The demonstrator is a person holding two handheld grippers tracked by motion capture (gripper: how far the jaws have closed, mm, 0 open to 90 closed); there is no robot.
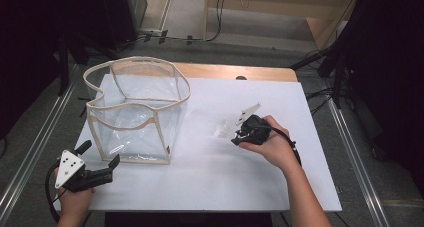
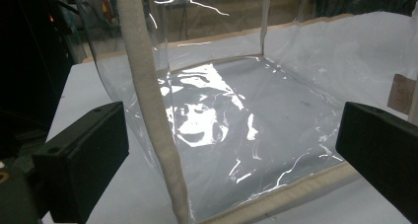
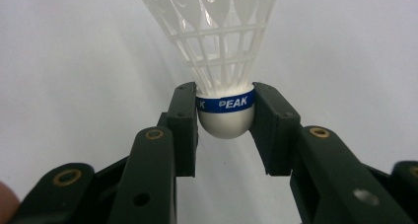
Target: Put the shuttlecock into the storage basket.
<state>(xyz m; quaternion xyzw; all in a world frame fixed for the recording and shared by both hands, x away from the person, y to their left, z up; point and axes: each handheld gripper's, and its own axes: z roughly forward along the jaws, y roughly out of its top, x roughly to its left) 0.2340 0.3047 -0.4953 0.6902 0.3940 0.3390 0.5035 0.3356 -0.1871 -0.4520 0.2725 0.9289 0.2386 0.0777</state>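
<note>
Pads of your right gripper clamp the shuttlecock by its rounded white cork, right at the blue band, with the plastic skirt fanning away from the jaws. That grip is narrow and sits on a curved, smooth surface, so the likeliest trouble is the cork squirting out if you swing or tilt the hand sharply. In the high view your right gripper holds the shuttlecock low over the white table, right of centre and well apart from the clear bag.

Your left gripper stands with its jaws spread wide and nothing between the pads, aimed at the near corner of the bag; from above it waits just beside the bag's lower front edge. Nothing steadies the bag, and its soft walls and cloth-trimmed rim sag inward at the front. If you carry the shuttlecock across, I judge the skirt could catch on that drooping rim and either twist the cork in the pads or push the light bag along the table. Releasing from high up could also let it bounce off the floppy wall and land outside.
</note>
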